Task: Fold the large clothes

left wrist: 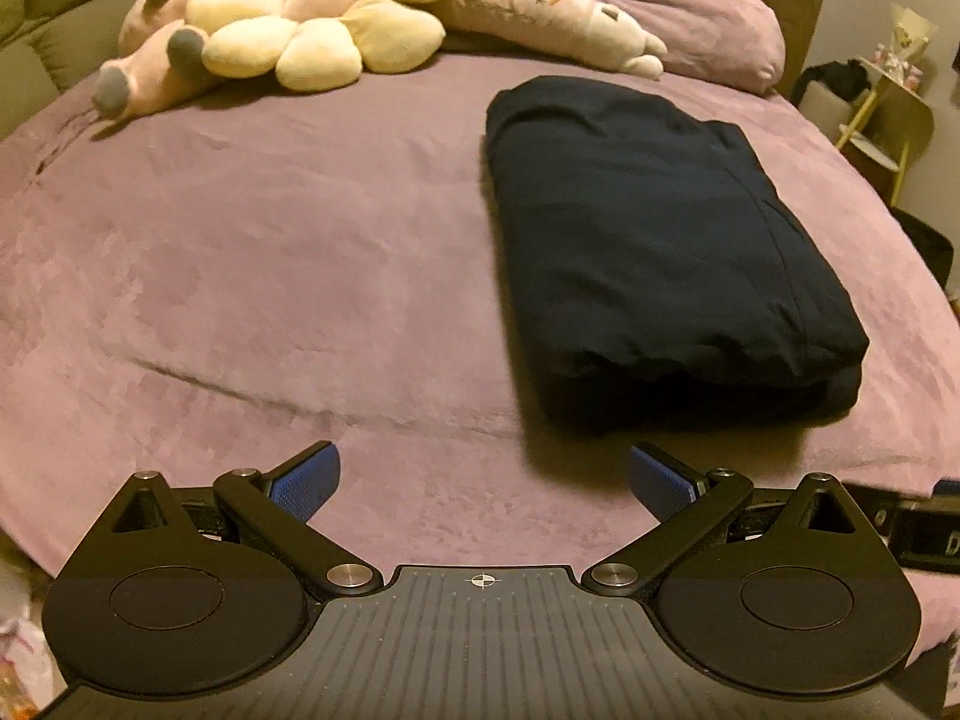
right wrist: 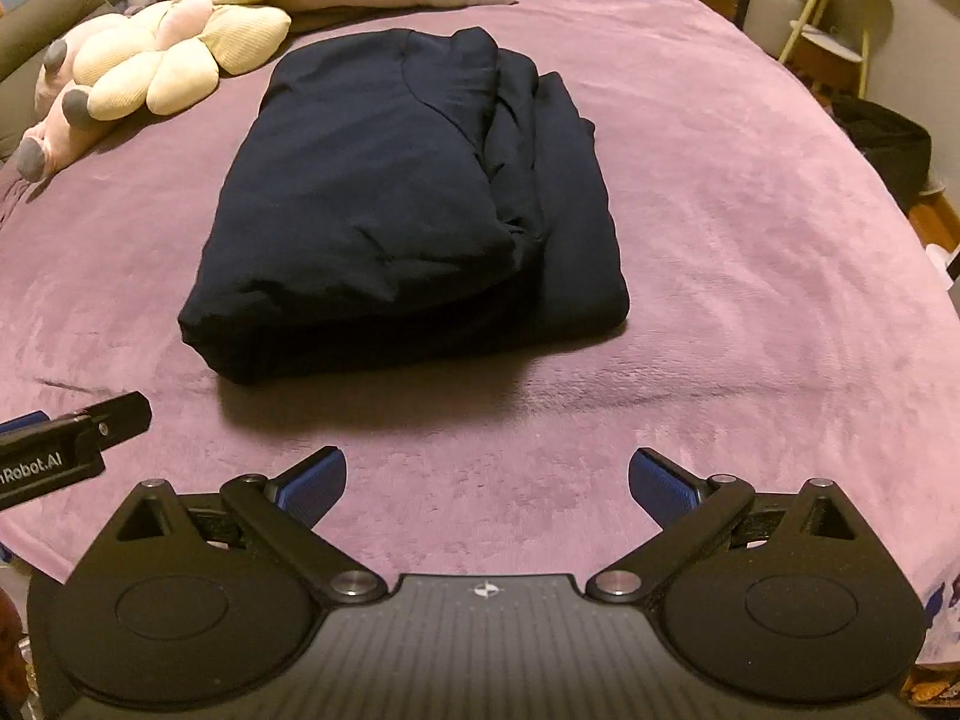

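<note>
Here both tongs (left wrist: 483,480) (right wrist: 487,483) hover agape (empty) above the bed (right wrist: 720,240).

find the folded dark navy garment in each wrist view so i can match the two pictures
Left wrist view: the folded navy garment lies right of centre on the purple bedspread, beyond the open left tool.
Right wrist view: it lies left of centre, straight ahead of the open right tool.
Shared landmark: the yellow flower plush at the bed's far end, up and left of the garment in both.
</note>
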